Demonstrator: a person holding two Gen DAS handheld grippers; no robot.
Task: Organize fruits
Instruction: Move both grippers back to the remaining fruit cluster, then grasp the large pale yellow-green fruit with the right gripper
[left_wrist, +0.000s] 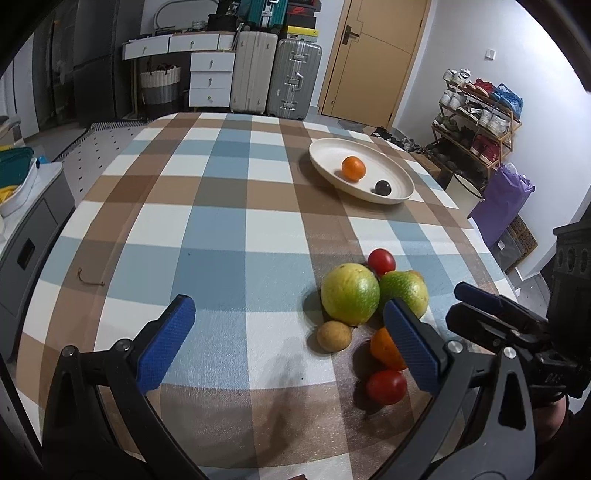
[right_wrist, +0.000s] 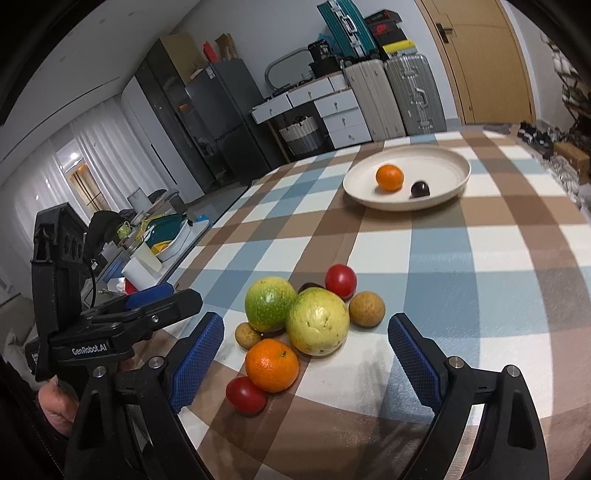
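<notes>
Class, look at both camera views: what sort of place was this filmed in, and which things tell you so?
Most likely a lived-in home, perhaps a dining area by the entrance: a shoe rack, suitcases beside a door, and a fridge.

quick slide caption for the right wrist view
Open right gripper poised over the fruit pile; plate already holds an orange and a dark fruit.

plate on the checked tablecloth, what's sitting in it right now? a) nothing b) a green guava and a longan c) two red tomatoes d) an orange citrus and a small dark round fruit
d: the cream plate holds only an orange citrus and a small dark round fruit, set apart from each other, while the red, green and brown fruits lie in a pile on the tablecloth nearer the cameras.
</notes>
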